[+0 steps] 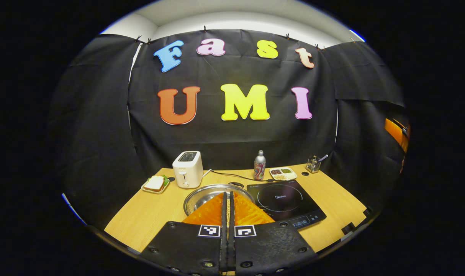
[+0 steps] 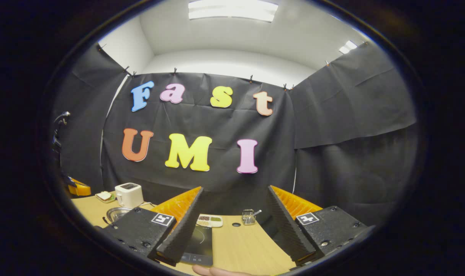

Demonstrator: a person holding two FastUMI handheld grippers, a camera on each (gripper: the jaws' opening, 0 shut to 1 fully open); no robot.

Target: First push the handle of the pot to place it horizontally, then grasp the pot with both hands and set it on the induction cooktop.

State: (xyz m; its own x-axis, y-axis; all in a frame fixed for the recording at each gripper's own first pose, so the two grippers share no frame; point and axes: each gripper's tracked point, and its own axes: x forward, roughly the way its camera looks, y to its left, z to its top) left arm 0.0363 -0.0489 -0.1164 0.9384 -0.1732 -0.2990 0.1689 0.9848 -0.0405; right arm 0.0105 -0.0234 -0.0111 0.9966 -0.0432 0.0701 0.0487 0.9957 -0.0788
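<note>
Table (image 1: 148, 214): light wood, carries everything; both grippers are held above its near edge.
Induction cooktop (image 1: 284, 203): flat black slab right of centre, glass bare, control strip toward the near edge.
Pot (image 1: 205, 193): shiny steel, sits on the table just left of the cooktop, nearly touching it; also seen in the right gripper view (image 2: 117, 213). A dark handle stub seems to point toward the back, but it is too small to read for sure.
Toaster (image 1: 188, 168): white, behind the pot, cord trailing right.
Left gripper (image 1: 228, 209): fingers pressed together, nothing between them, aimed at the pot's near rim.
Right gripper (image 2: 232, 218): jaws spread wide, empty, pointing over the table's right part, well apart from the pot.
Step in hand (judged): handle push not yet done.
Method note: use the closed left fingers as a blunt pusher against the handle's side, low and slow, so the pot pivots and does not slide into the cooktop.
</note>
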